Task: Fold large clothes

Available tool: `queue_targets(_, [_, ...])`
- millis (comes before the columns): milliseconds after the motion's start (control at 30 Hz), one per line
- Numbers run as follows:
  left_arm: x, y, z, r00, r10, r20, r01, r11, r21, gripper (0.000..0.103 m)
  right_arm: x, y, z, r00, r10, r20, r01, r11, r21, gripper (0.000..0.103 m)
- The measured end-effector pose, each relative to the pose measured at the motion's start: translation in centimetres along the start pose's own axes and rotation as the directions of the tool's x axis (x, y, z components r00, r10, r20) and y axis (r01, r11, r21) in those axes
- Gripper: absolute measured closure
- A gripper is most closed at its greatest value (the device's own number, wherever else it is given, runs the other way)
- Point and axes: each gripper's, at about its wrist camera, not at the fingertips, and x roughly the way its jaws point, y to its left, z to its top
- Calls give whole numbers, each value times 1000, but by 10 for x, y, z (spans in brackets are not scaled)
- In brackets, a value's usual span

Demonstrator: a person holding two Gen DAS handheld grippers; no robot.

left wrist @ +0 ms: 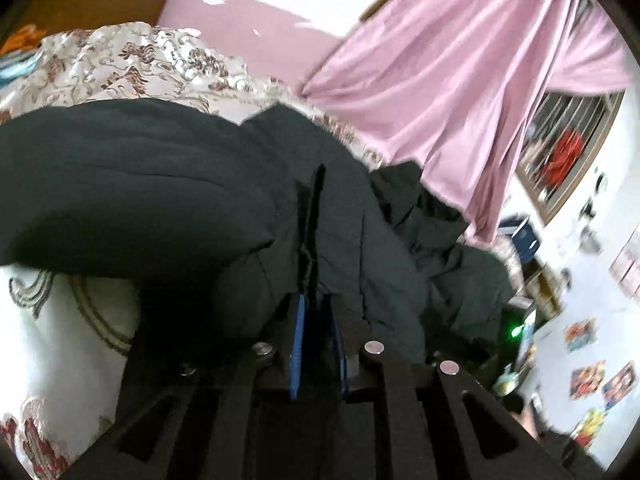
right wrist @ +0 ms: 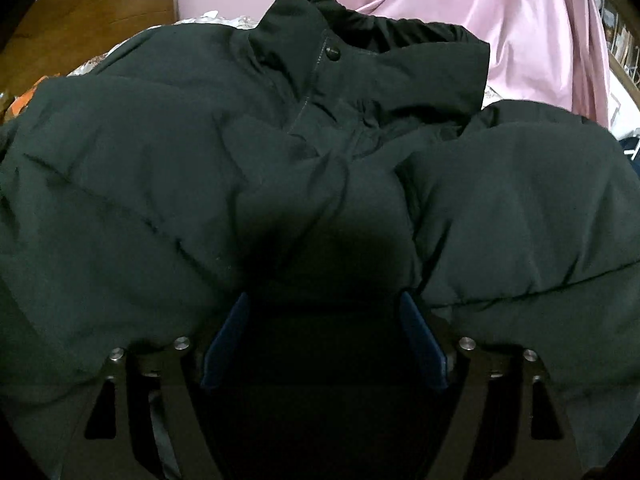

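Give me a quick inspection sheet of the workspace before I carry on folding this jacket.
Surface: bed with a floral bedspread, mostly covered by the garment.
Job's things: dark padded jacket spread out, collar at the far end, snap button visible.
Clutter: orange item at the bed's far corner, too blurred to name.
Grippers: left tongs nearly closed, pinching a fold of the jacket; right tongs wide open, pressed against the jacket's front, fabric bulging between them.
Cables: nothing seen.
Surroundings: pink curtain, barred window, pictures on the white wall, wooden headboard.
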Motion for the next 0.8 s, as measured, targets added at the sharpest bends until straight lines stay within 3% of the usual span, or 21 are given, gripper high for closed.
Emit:
queue_targets(33, [-8,4,-1,999,-27,42,28,999,-18,87,-2,2,-1,1000,1,11,-1,1000,1,29])
queue_targets(100, [-25,11,-1,991,-68,114,76,995,-61,71,-6,2,-3,999,20,41,-20,1000,10,28])
queue_targets(133, [-33,13,-1,986,-90,140,101,992,-78,56,-12,1,-6,996,49,76,-50,999,16,23])
queue_targets(167, [-38,15,-1,983,-97,153,112,990,-89,25,-18,-2,-10,991,79,107,-82,996,23,19])
queue_targets(200, [-47,18,-1,983,-72,171,92,989,-117,15,-28,-3,-12,981,106,160,-113,993,37,17])
queue_targets(267, [-68,26,-2,972,-68,226,106,981,-160,9,-40,-7,-17,969,113,221,-129,990,58,13])
queue_targets(367, [-87,42,2,977,-31,210,80,970,-231,8,-50,-15,-20,952,127,279,-155,984,83,12])
queue_targets(433, [-105,65,3,979,-7,205,74,943,-324,6,-53,-16,-19,944,119,307,-154,984,90,12])
queue_targets(567, [-142,124,7,973,63,222,63,853,-518,6,-63,-17,-24,926,91,367,-125,990,69,11])
queue_targets(633, [-159,150,12,960,128,248,44,809,-586,6,-69,-18,-21,920,68,387,-96,994,54,10])
queue_targets(733, [-170,179,19,936,265,230,-46,744,-667,1,-75,2,-17,925,-3,380,5,1000,-6,9])
queue_targets(800, [-167,195,20,933,285,220,-39,688,-724,1,-78,14,-10,929,-35,368,58,997,-51,9])
